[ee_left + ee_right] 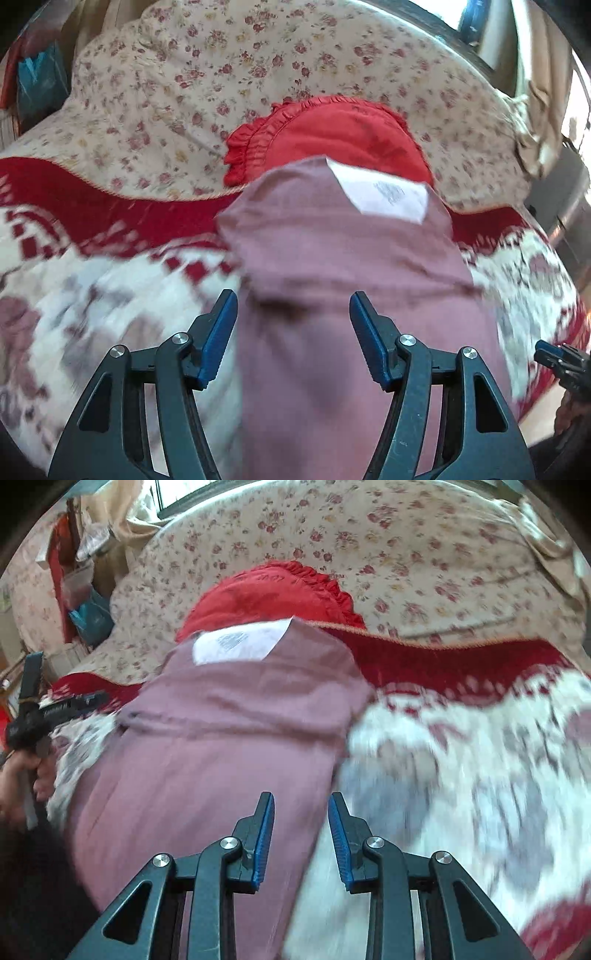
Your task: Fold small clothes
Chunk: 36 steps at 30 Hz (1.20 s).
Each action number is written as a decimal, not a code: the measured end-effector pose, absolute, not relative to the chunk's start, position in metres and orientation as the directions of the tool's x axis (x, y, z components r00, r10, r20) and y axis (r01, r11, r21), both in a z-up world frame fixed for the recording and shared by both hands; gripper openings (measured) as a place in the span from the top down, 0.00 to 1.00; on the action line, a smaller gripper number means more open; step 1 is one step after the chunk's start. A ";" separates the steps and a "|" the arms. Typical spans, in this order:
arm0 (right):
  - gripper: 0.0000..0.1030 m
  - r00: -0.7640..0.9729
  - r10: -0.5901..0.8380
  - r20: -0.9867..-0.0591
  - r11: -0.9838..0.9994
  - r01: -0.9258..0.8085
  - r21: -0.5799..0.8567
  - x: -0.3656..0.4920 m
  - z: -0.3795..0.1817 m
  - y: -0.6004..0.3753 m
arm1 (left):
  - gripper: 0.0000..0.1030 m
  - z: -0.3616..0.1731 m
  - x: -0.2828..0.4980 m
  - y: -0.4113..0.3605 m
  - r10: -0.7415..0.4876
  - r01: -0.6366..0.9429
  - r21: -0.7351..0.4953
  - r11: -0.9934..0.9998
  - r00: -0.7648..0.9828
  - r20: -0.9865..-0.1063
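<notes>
A dusty pink garment (332, 266) lies folded lengthwise on the bed, with a white label (384, 194) at its far end. It also shows in the right wrist view (221, 738) with the label (240, 644). My left gripper (293, 310) is open above the near part of the garment, one finger at its left edge. My right gripper (301, 808) is open, less wide, over the garment's right edge. The left gripper shows at the left of the right wrist view (40, 709). Both views are motion-blurred.
A red frilled pillow (332, 129) lies just beyond the garment. A red-and-white patterned blanket (461, 757) covers the near bed. A floral quilt (221, 74) lies behind. A blue bag (90, 618) sits at the far left.
</notes>
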State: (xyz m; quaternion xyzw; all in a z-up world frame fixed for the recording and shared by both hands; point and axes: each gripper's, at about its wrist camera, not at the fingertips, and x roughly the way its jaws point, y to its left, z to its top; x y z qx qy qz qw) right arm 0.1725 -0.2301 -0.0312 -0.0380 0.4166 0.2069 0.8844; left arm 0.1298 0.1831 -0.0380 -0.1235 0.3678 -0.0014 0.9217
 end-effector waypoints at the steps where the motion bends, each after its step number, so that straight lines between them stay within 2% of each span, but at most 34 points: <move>1: 0.72 0.562 0.350 -0.749 0.909 -0.397 0.127 0.148 -0.035 -0.235 | 0.39 -0.040 0.118 0.183 -0.101 -0.084 -0.234 0.969 0.728 -0.678; 4: 0.72 0.503 0.388 -0.772 0.899 -0.391 0.196 0.094 -0.061 -0.246 | 0.39 -0.052 0.078 0.185 -0.146 -0.078 -0.273 0.959 0.692 -0.707; 8: 0.72 0.433 0.342 -0.834 0.907 -0.383 0.173 0.051 -0.086 -0.241 | 0.39 -0.047 0.050 0.184 -0.188 -0.052 -0.311 0.949 0.698 -0.691; 14: 0.72 0.374 0.218 -0.901 0.929 -0.363 0.074 0.052 -0.118 -0.240 | 0.39 -0.050 0.045 0.199 -0.170 -0.104 -0.349 0.931 0.723 -0.670; 22: 0.72 0.340 0.223 -0.914 0.934 -0.342 0.101 0.060 -0.124 -0.245 | 0.39 -0.069 0.044 0.199 -0.185 -0.134 -0.369 0.920 0.680 -0.709; 23: 0.74 0.343 0.233 -0.910 0.932 -0.347 0.108 0.059 -0.123 -0.244 | 0.39 -0.067 0.042 0.198 -0.182 -0.125 -0.355 0.926 0.677 -0.713; 24: 0.88 0.328 0.263 -0.907 0.924 -0.357 0.138 0.058 -0.122 -0.244 | 0.39 -0.064 0.039 0.197 -0.176 -0.119 -0.337 0.934 0.668 -0.723; 25: 0.94 0.307 0.281 -0.909 0.917 -0.364 0.161 0.062 -0.122 -0.243 | 0.39 -0.063 0.037 0.196 -0.175 -0.114 -0.329 0.938 0.663 -0.728; 29: 0.94 0.295 0.314 -0.903 0.898 -0.400 0.182 0.058 -0.113 -0.237 | 0.39 -0.059 0.024 0.197 -0.152 -0.072 -0.244 0.967 0.608 -0.780; 32: 0.95 0.309 0.391 -0.867 0.885 -0.386 0.261 0.061 -0.102 -0.243 | 0.39 -0.069 0.012 0.201 -0.156 -0.041 -0.213 0.976 0.546 -0.823; 36: 0.95 0.348 0.446 -0.825 0.879 -0.344 0.330 0.070 -0.095 -0.254 | 0.39 -0.096 0.000 0.202 -0.245 -0.027 -0.277 0.961 0.388 -0.888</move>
